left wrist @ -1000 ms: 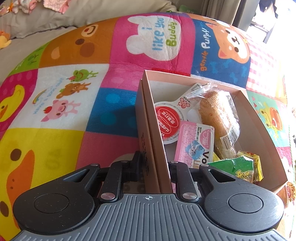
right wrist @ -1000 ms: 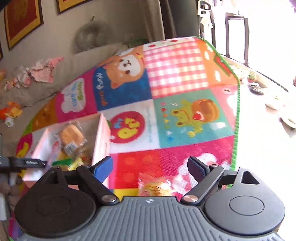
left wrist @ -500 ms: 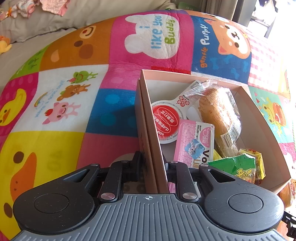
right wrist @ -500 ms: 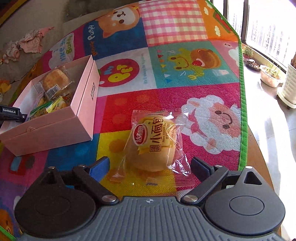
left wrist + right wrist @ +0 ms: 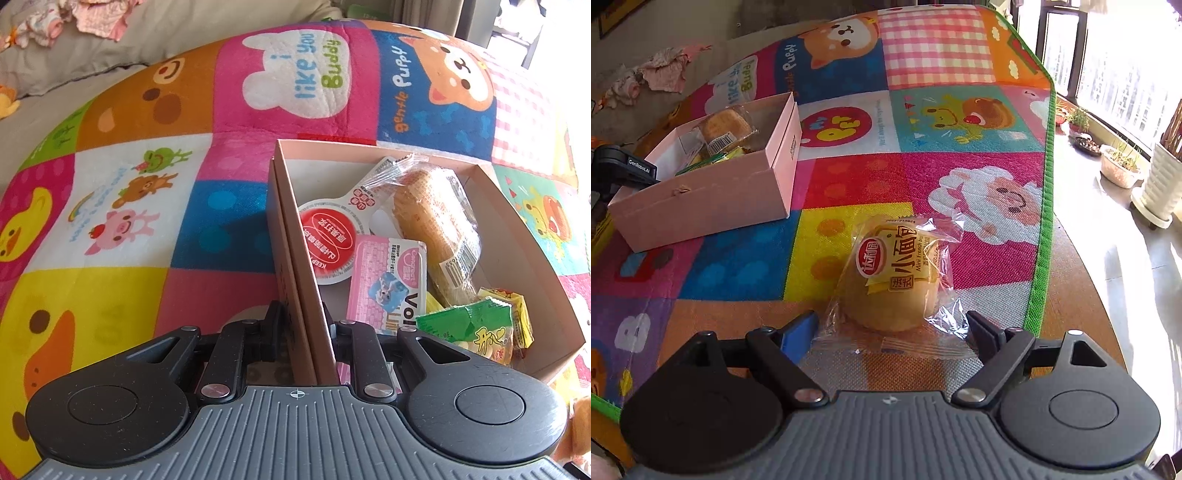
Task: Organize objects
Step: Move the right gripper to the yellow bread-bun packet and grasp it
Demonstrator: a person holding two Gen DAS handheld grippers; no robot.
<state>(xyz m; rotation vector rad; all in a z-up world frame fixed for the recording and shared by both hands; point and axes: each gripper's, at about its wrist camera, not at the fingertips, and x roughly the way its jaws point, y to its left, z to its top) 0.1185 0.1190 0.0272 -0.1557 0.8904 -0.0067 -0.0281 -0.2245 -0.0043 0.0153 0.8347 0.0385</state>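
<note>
The bun (image 5: 894, 273), a small wrapped bread, lies on the mat (image 5: 738, 269) between the jaws of the right gripper (image 5: 892, 326), its near end level with the fingertips and the rest ahead of them. Those jaws are wide and closing, the pads not yet on the wrapper. The step in hand looks like picking up this last loose item for the box (image 5: 713, 206). Next the jaws likely need to reach further along the bun, so they close on the bread, not the loose film.

The box sits ahead-left of the right jaws, well apart, with open mat between. The left gripper (image 5: 301, 332) is narrow, clamped on the box's left wall, steadying it. Inside, free room shows at the far corner. Right of the jaws the mat's green edge (image 5: 1039, 258) is near
</note>
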